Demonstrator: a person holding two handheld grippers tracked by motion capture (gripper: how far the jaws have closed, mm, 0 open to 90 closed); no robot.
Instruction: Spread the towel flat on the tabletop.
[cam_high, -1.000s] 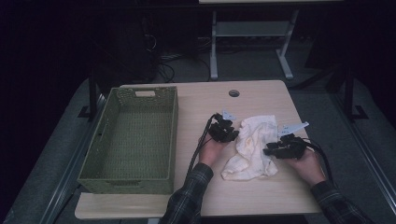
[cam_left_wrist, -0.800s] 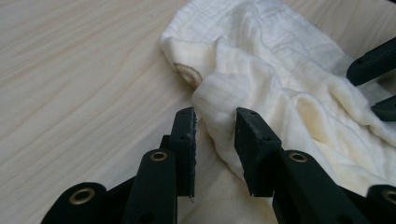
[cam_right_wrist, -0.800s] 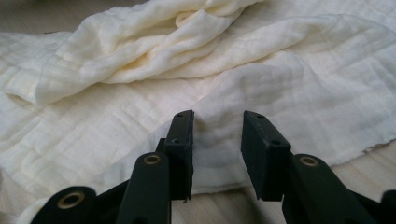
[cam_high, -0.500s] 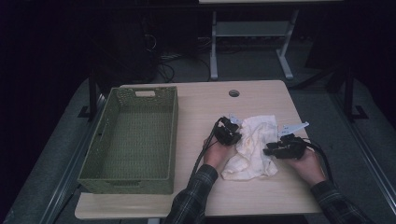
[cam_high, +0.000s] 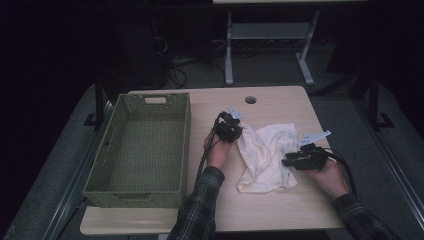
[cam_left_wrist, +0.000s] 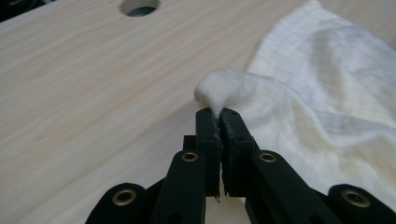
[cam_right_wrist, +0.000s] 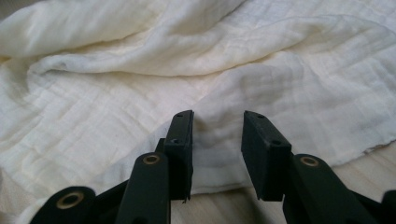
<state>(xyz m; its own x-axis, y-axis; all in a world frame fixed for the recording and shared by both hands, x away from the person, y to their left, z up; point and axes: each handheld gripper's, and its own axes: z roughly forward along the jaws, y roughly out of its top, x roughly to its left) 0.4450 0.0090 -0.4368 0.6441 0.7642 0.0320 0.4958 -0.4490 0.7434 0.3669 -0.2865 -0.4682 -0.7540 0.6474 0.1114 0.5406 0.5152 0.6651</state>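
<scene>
Cloth (cam_left_wrist: 327, 116) corner between left fingers (cam_left_wrist: 208, 135)

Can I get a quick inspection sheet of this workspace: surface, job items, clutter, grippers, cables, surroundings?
Surface: light wood table with a round cable hole near the far edge.
Job's things: cream cloth, rumpled, lying between the hands.
Clutter: green woven basket, nothing seen inside.
Grippers: left gripper shut on a bunched edge of the cloth; right gripper with jaws apart at the cloth's near edge, not pinching it.
Cables: a black cable trails from the left gripper along the forearm; another loops from the right.
Surroundings: dark room, grey floor, a white desk frame and loose wires behind the table.
</scene>
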